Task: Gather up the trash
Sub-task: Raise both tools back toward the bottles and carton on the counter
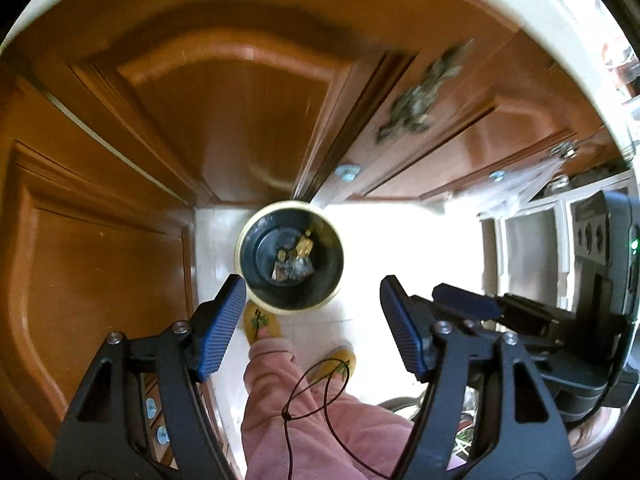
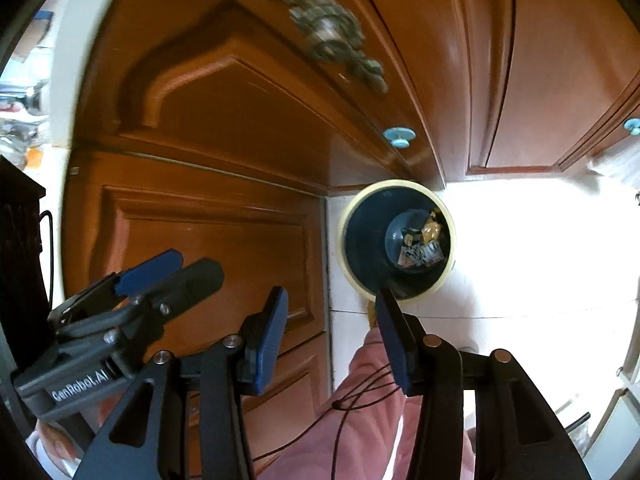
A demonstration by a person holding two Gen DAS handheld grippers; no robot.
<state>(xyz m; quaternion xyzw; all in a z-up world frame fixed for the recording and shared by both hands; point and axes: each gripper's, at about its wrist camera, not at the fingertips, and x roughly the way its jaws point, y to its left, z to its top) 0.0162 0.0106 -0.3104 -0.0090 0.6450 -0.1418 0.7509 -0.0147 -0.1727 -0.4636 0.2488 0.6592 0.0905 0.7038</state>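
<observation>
A round bin with a cream rim [image 1: 240,240] and dark inside stands on the white floor, close against the wooden cabinets. Several scraps of trash [image 1: 294,264] lie at its bottom, among them a yellow wrapper. My left gripper [image 1: 313,286] hangs above the bin, open, with nothing between its blue pads. In the right wrist view the same bin [image 2: 345,240] holds the trash [image 2: 424,248]. My right gripper [image 2: 331,294] is open and holds nothing, above and to the left of the bin. The two grippers hang side by side, and each shows at the edge of the other's view.
Brown wooden cabinet doors [image 1: 224,120] with blue knobs [image 1: 347,171] and an ornate metal handle [image 2: 328,36] surround the bin. A person's pink trouser leg [image 1: 304,420] and yellow slippers [image 1: 262,320] stand on the white tiles [image 1: 400,248]. A white shelf unit [image 1: 528,248] is at the right.
</observation>
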